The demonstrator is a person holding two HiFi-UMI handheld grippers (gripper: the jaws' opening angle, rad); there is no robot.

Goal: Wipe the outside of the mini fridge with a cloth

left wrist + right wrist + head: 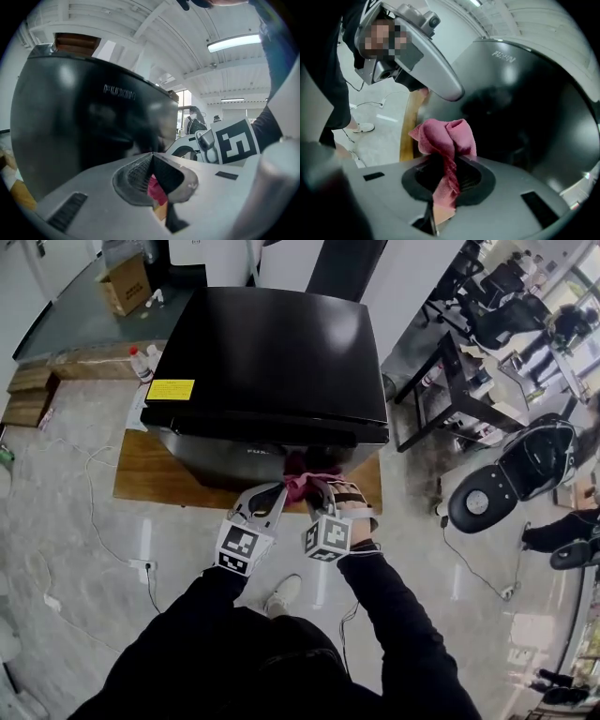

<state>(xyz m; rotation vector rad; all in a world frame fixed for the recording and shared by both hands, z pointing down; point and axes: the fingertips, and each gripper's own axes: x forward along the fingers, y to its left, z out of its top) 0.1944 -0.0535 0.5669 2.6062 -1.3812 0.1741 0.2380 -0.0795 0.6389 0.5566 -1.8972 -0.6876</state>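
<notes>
Clamping a bunched pink cloth for wiping, the right gripper is holding it by the near face of the mini fridge; the left gripper, jaws closed, is pinching its edge.

Close ahead, mini fridge; flanks apparently open.

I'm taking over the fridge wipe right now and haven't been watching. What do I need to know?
Right gripper: shut on the pink cloth, which bunches ahead of its jaws.
Left gripper: jaws together, with a sliver of the same cloth pinched between them.
Mini fridge: on the wooden table, door shut; both grippers are at its front face.
Done: cannot tell what has been wiped.
Left: probably front, sides and top.
</notes>
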